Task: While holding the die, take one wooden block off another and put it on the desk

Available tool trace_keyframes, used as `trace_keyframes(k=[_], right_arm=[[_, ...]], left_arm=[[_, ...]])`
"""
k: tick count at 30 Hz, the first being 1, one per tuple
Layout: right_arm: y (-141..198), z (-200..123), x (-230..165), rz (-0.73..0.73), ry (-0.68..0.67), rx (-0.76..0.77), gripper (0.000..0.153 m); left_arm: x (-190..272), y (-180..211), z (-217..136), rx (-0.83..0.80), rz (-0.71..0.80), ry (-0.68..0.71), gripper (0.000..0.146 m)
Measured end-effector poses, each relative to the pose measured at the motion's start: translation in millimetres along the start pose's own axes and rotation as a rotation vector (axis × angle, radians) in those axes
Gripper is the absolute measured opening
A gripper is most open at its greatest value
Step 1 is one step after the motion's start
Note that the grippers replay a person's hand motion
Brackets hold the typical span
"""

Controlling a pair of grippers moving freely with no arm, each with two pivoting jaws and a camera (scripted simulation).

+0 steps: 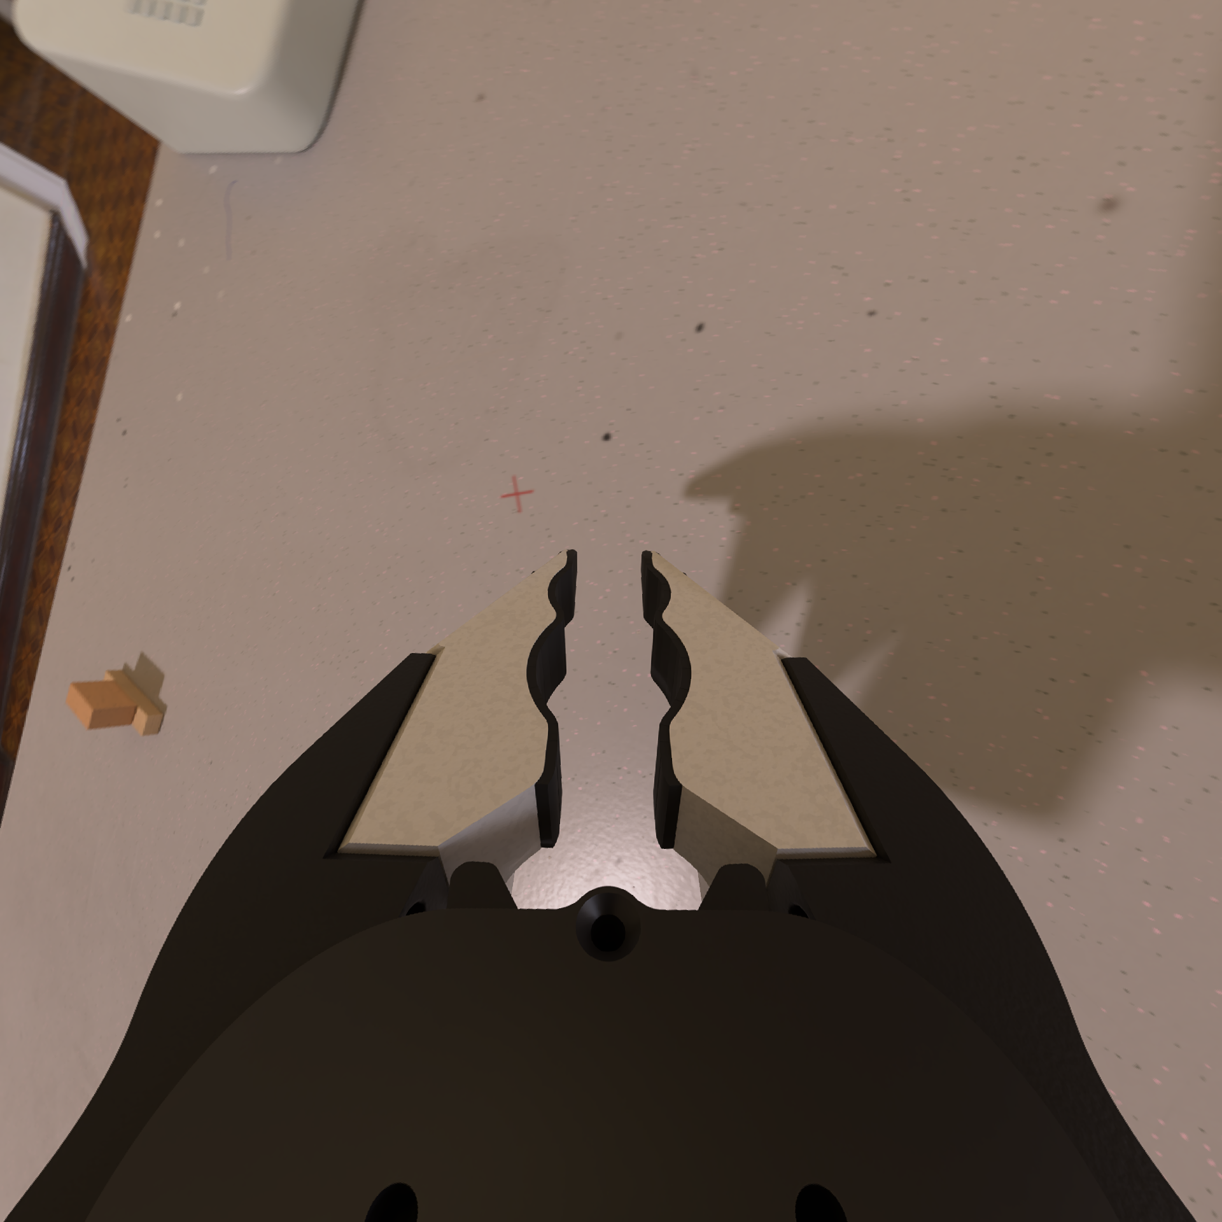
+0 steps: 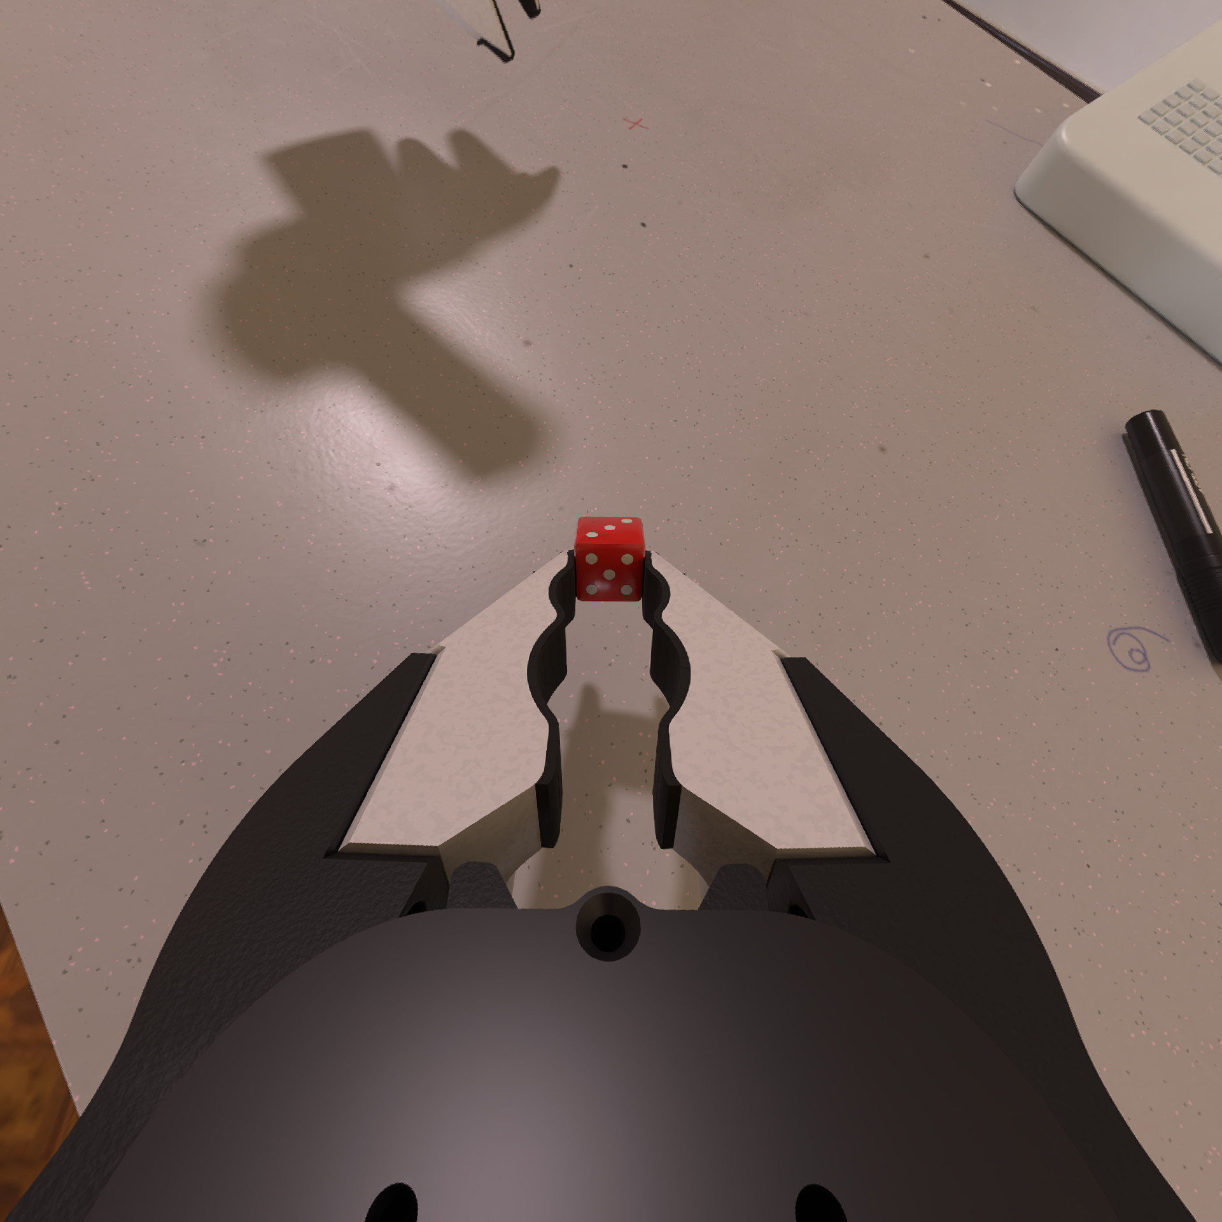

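Observation:
In the left wrist view, two small wooden blocks (image 1: 116, 702) sit far left on the desk near its edge, the darker orange one lying across the paler one. My left gripper (image 1: 608, 562) hovers above the desk, well right of the blocks, with a narrow gap between its fingers and nothing in it. In the right wrist view, my right gripper (image 2: 608, 562) is shut on a red die (image 2: 608, 559) with pale pips, held at the fingertips above the desk. The blocks do not show in the right wrist view.
A cream keyboard-like device lies at the top left of the left wrist view (image 1: 192, 66) and at the right of the right wrist view (image 2: 1137, 185). A black marker (image 2: 1183, 529) lies at the right. The desk edge (image 1: 112, 370) runs down the left, with brown floor beyond.

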State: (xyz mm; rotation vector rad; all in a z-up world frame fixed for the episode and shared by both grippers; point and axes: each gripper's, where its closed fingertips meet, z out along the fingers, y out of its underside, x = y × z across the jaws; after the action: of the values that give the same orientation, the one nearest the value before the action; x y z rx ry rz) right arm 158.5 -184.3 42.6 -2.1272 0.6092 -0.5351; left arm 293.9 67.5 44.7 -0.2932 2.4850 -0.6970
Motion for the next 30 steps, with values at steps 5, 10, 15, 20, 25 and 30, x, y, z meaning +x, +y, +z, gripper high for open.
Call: trace_keyframes(k=[5, 10, 15, 20, 25, 30], right_arm=[[0.7, -0.1, 0.5, -0.004, 0.002, -0.004, 0.019], [1.9, 0.5, 1.3, -0.001, 0.003, -0.008, 0.019], [3.7, 2.8, 0.6, 0.005, -0.006, -0.015, 0.019], [6.3, 5.6, -0.3, 0.010, -0.014, -0.026, 0.019], [8.9, 7.5, -0.2, 0.018, -0.018, -0.035, 0.019], [10.3, 8.5, 0.0, 0.022, -0.019, -0.040, 0.019]], left_arm=[[-53.5, 18.6, -11.8, 0.021, -0.140, -0.174, 0.018], [-106.4, 56.8, -28.4, 0.081, -0.435, -0.240, 0.008], [-128.5, 89.9, -29.8, 0.069, -0.540, -0.297, 0.002], [-132.8, 104.6, -20.7, 0.070, -0.609, -0.294, 0.012], [-132.5, 107.2, -9.7, 0.064, -0.619, -0.284, 0.027], [-140.1, 104.1, -3.3, 0.076, -0.625, -0.296, 0.031]])
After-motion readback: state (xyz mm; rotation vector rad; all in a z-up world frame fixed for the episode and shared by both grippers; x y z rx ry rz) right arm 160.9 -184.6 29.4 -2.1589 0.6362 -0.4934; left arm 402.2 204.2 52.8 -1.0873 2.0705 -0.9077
